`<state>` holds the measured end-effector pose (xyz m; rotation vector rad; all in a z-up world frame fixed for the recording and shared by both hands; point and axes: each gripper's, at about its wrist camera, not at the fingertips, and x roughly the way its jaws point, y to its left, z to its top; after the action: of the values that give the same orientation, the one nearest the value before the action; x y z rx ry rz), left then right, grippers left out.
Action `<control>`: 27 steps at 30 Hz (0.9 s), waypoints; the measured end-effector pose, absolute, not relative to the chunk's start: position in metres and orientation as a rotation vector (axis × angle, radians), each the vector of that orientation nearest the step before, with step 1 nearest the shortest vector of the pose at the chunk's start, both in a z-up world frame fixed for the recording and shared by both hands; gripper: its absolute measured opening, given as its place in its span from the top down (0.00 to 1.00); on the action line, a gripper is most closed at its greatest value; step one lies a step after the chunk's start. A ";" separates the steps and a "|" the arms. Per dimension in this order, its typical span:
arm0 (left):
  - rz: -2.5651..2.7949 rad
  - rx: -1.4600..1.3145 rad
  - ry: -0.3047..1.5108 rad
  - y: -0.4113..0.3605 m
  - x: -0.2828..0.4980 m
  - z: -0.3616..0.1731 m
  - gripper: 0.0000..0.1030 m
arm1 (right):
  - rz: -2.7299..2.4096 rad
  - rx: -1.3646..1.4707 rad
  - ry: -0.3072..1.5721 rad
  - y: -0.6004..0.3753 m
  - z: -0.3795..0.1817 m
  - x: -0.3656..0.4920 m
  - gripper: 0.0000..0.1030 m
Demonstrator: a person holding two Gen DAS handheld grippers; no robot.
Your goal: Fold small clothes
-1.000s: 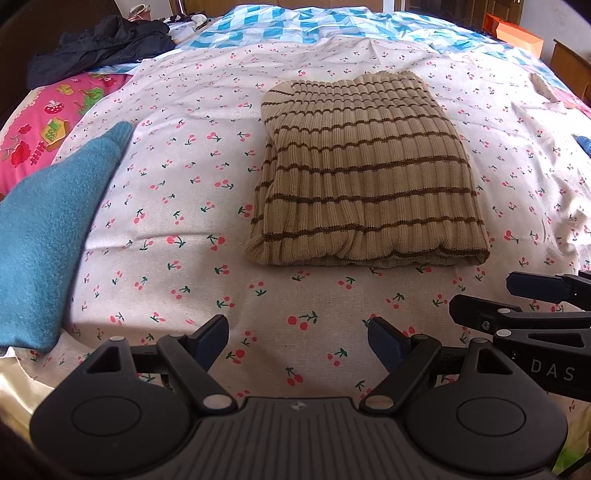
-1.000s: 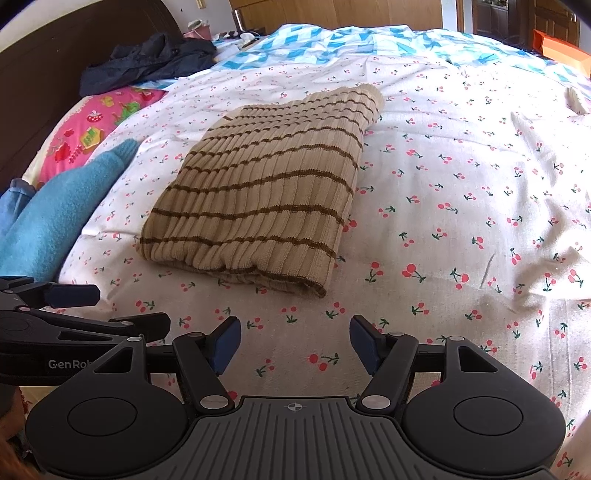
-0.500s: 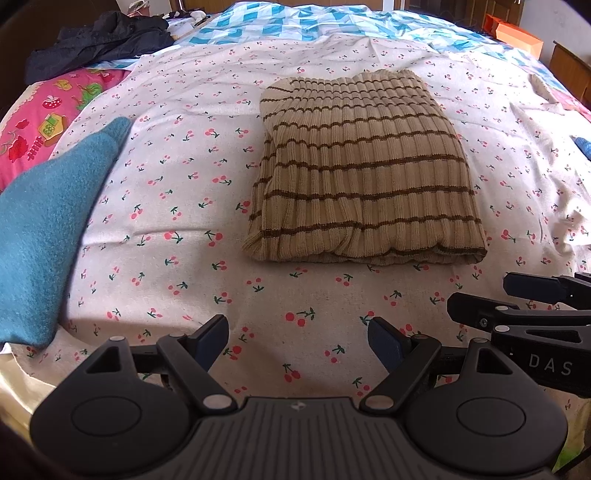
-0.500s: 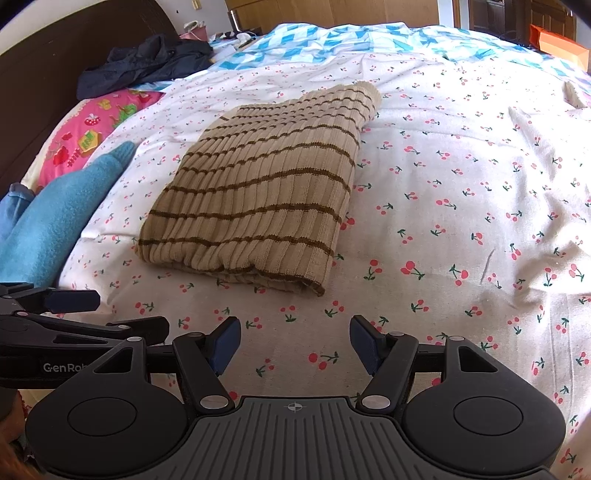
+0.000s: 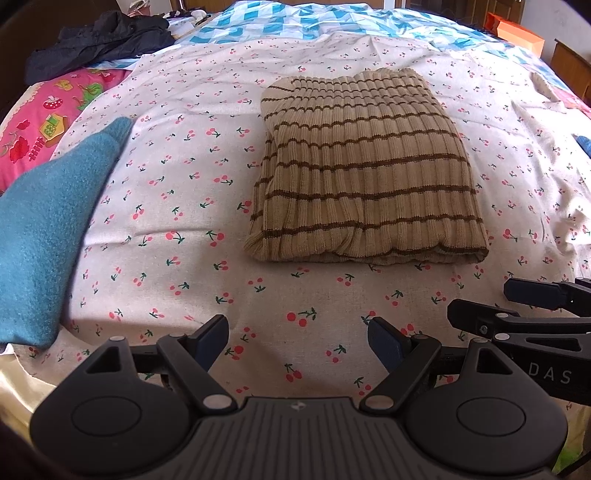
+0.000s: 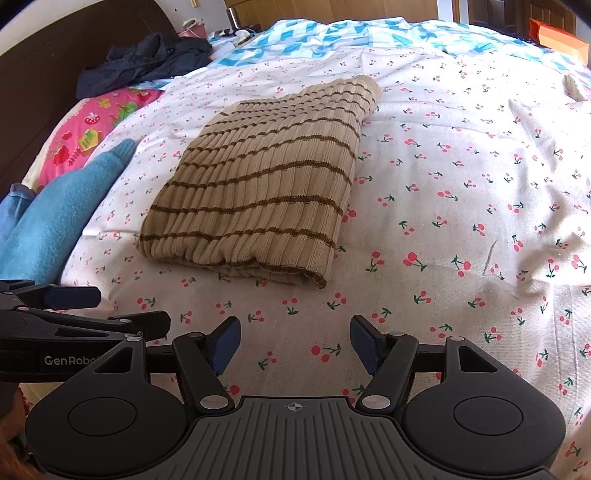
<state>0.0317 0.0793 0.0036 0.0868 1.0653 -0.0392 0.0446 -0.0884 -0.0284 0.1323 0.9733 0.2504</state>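
Observation:
A beige ribbed sweater with brown stripes [image 5: 365, 177] lies folded into a neat rectangle on the cherry-print sheet [image 5: 192, 206]; it also shows in the right wrist view [image 6: 258, 199]. My left gripper [image 5: 297, 341] is open and empty, held above the sheet short of the sweater's near edge. My right gripper [image 6: 293, 345] is open and empty too, beside the left one. The right gripper shows at the left view's right edge [image 5: 517, 306], and the left gripper at the right view's left edge [image 6: 96, 310].
A blue fleece garment [image 5: 48, 221] lies at the left. A pink printed pillow [image 5: 40, 125] and a dark jacket [image 5: 99, 40] lie at the far left. A blue checked blanket [image 5: 325, 18] covers the far end. An orange box [image 5: 517, 31] sits far right.
Both grippers have drifted slightly, so the sweater sits a touch higher in both views. Jaws stay open. The sweater has not moved.

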 end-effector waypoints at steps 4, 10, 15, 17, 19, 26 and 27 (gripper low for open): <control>-0.040 0.088 1.067 0.079 0.032 0.004 0.16 | 0.250 0.134 0.973 -0.088 -0.028 0.045 0.36; -0.041 0.090 1.065 0.079 0.033 0.004 0.16 | 0.252 0.135 0.974 -0.088 -0.027 0.045 0.36; -0.043 0.089 1.064 0.080 0.033 0.005 0.16 | 0.253 0.139 0.975 -0.088 -0.026 0.046 0.36; -0.043 0.090 1.062 0.080 0.033 0.006 0.16 | 0.253 0.141 0.974 -0.088 -0.026 0.046 0.36; -0.044 0.093 1.061 0.080 0.033 0.007 0.16 | 0.252 0.143 0.973 -0.088 -0.025 0.046 0.36; -0.044 0.093 1.058 0.079 0.033 0.007 0.16 | 0.250 0.139 0.968 -0.088 -0.024 0.045 0.36; -0.044 0.093 1.058 0.079 0.033 0.007 0.16 | 0.251 0.140 0.968 -0.089 -0.024 0.045 0.36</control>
<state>0.0328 0.0793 0.0072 0.0927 1.0581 -0.0442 0.0451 -0.0885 -0.0238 0.1404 0.9685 0.2506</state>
